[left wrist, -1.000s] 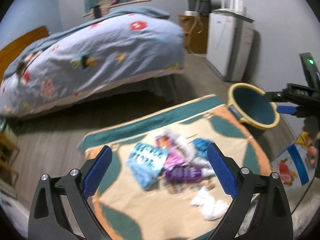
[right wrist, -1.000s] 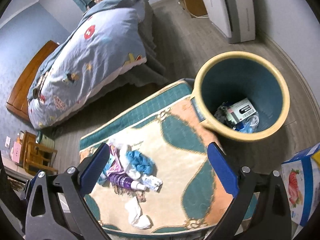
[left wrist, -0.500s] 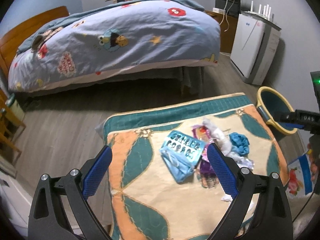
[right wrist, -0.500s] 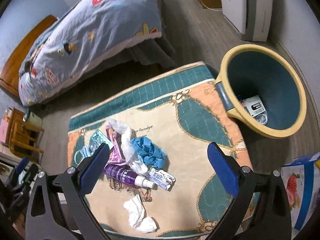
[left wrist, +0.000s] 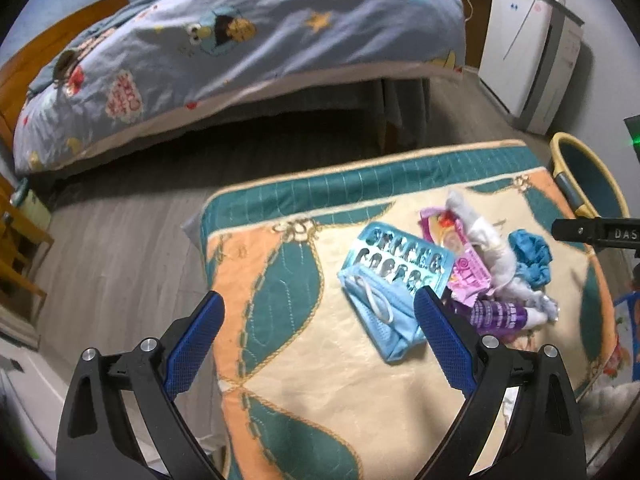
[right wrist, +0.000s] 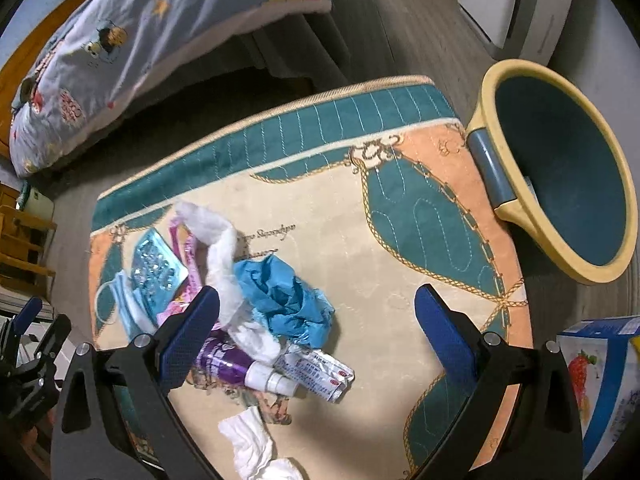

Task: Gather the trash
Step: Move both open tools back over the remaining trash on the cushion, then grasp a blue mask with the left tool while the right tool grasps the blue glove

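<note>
On the patterned rug, a loose heap of trash is being left in wait: a crumpled blue wrapper, a white tissue strip, a purple spray bottle, a small printed tube, a blister pack, a blue face mask, a pink packet and a white wad near the rug's lower edge. Nothing is being held: the right gripper is being hovered above the heap with its jaws spread wide and empty, and the left gripper is likewise being kept wide open over the rug, just beside the mask. The yellow-rimmed bin is being kept just beside the rug's far corner; what it holds can hardly be told from here, so most of the collecting is judged to be outstanding. Around this, a bed, a white appliance and a printed bag are being passed by; the pieces are overlapping, so a clean single pick is being made harder.
</note>
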A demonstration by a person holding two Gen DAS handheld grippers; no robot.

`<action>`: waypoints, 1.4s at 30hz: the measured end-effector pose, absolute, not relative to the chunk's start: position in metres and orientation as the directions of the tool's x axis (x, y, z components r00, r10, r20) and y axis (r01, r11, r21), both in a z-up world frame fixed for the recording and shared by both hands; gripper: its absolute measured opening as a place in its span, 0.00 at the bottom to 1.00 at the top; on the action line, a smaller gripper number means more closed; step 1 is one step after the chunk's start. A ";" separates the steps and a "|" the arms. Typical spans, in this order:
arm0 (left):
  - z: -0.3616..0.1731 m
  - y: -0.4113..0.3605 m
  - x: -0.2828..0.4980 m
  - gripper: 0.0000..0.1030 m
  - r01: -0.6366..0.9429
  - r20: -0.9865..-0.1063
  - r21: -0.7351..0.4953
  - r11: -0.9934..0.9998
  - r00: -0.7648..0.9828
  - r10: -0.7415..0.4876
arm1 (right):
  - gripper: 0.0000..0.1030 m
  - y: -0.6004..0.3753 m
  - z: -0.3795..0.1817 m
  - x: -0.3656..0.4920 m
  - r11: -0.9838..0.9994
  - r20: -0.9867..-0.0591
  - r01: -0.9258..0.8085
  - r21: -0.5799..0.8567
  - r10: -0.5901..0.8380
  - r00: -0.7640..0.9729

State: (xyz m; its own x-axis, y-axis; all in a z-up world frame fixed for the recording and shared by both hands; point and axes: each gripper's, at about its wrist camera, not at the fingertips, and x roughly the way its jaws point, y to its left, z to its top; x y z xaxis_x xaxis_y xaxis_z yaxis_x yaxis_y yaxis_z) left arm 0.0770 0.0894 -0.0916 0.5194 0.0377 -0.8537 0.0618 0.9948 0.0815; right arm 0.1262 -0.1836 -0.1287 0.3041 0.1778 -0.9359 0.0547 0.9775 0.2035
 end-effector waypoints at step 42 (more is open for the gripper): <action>-0.102 0.045 0.096 0.19 0.166 -0.872 0.015 0.986 0.485 -0.068 | 0.08 -0.199 -0.131 0.135 0.942 -0.899 -0.016 0.334 0.324 0.295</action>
